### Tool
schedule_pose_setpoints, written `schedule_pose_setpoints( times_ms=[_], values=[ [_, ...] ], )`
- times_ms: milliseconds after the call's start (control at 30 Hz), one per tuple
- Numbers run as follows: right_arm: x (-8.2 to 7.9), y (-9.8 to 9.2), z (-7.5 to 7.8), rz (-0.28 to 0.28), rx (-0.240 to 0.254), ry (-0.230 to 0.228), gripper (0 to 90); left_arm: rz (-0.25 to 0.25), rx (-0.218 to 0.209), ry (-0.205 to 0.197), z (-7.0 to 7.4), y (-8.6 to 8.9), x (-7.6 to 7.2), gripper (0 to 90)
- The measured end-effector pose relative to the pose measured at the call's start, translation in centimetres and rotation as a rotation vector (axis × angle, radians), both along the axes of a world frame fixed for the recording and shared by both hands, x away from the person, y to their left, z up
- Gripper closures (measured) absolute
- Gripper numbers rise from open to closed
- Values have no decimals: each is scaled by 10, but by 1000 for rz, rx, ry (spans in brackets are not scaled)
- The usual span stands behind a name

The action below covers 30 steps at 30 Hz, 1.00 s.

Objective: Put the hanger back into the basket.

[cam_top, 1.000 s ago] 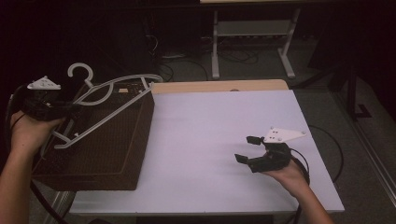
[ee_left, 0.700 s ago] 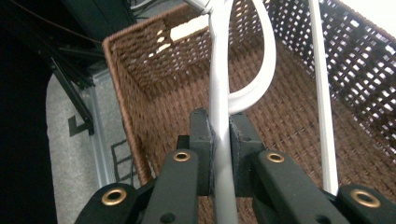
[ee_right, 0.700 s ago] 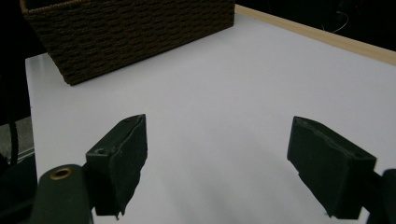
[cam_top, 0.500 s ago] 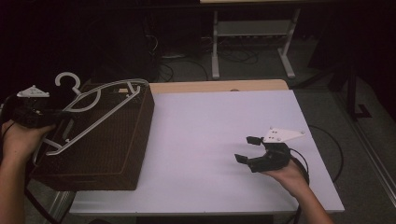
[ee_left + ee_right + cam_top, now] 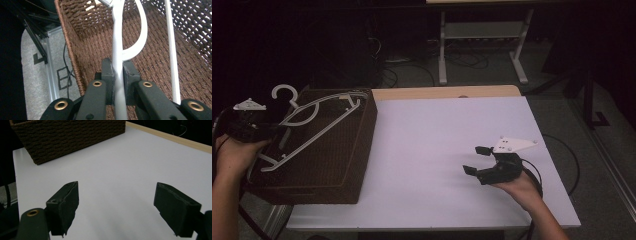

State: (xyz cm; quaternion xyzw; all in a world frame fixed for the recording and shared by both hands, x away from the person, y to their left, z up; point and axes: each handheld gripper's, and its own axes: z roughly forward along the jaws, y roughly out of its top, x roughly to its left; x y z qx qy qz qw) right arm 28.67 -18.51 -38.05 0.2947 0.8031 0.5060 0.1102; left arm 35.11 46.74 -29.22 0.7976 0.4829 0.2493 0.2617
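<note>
- Jaws: left gripper [image 5: 117, 82] is clamped on the hanger [image 5: 319, 122]; right gripper [image 5: 116, 207] is held wide open, empty.
- The hanger is judged light, stiff, slippery; best gripped on its bar, over the basket [image 5: 337, 165].

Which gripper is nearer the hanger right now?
Left. The left gripper is shut on the hanger over the basket. The right gripper sits open on the table, well off to the basket's right.

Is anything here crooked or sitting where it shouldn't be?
Yes: the white hanger lies slanted across the wicker basket, its hook poking out past the rim, pinched by the left claw. The basket itself overhangs the table's left edge.
</note>
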Motion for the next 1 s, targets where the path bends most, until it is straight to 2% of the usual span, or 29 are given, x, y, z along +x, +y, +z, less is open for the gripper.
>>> schedule_pose_setpoints(
  times_ms=[200,233,267,300,333,400,433,533,700,733,767,800,833,900,933,1000],
  values=[
    [0,0,0,-1,0,-1,195,6,-2,-8,-9,1,1,817],
    [0,0,0,1,0,-1,195,13,-19,-22,-11,1,1,796],
    [0,0,0,1,0,-1,195,13,-19,-22,-11,1,1,715],
    [0,0,0,-1,1,0,195,18,-42,-40,-11,3,1,715],
    [0,0,0,-2,2,-2,195,14,-63,-48,-10,3,0,625],
    [0,-1,0,-2,2,-3,195,15,-60,-56,-10,3,0,569],
    [0,0,0,-2,2,-3,194,8,-81,-64,-8,1,0,560],
    [0,0,0,-1,2,-3,195,1,-87,-66,-7,-1,-1,496],
    [0,-2,2,-2,7,-8,195,-37,-147,-105,1,-16,-5,419],
    [0,-2,2,-2,7,-8,195,-37,-147,-105,1,-16,-5,403],
    [-1,-3,4,-8,17,-11,194,-51,-183,-119,4,-22,-7,380],
    [-1,-3,4,-8,17,-11,194,-51,-183,-119,4,-22,-7,364],
    [-1,-4,8,-17,34,-24,192,-66,-215,-139,6,-29,-9,355],
    [-2,-5,12,-26,50,-36,186,-77,-256,-156,8,-37,-11,333],
    [-2,-5,12,-26,50,-36,186,-77,-256,-156,8,-37,-11,322],
    [-2,-8,18,-43,75,-53,173,-96,-288,-169,10,-48,-14,282]
  ],
)
